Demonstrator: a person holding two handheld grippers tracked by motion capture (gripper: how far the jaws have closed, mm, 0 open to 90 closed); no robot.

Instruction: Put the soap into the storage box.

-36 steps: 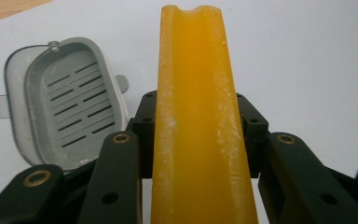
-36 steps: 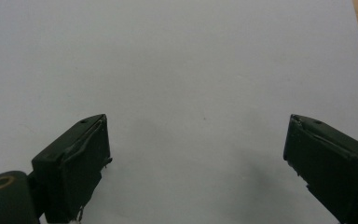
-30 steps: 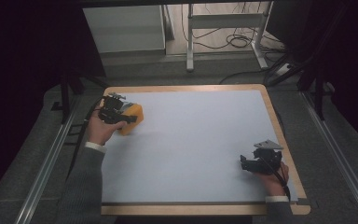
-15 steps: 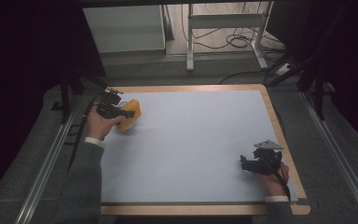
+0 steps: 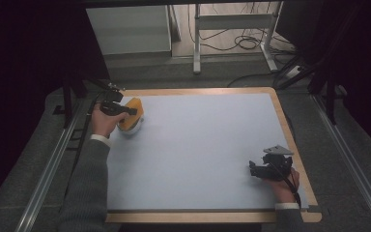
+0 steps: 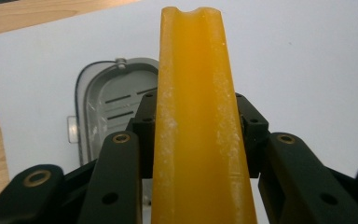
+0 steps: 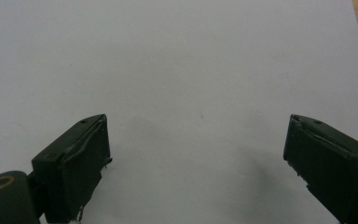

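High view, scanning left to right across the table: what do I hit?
Left gripper → orange lid held over the grey box → bare white mat → right gripper at the near right, fingers open.

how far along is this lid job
Done: the left gripper has clamped the orange lid edge-on. In hand: the lid is held above the grey container. Left: whether it goes on or off is unclear. The right gripper rests open on the table.

Lab-style recording bay, wood-edged table (image 5: 282,121), metal floor rails (image 5: 48,171), loose cables (image 5: 244,41), dark surrounding curtains (image 5: 24,58)
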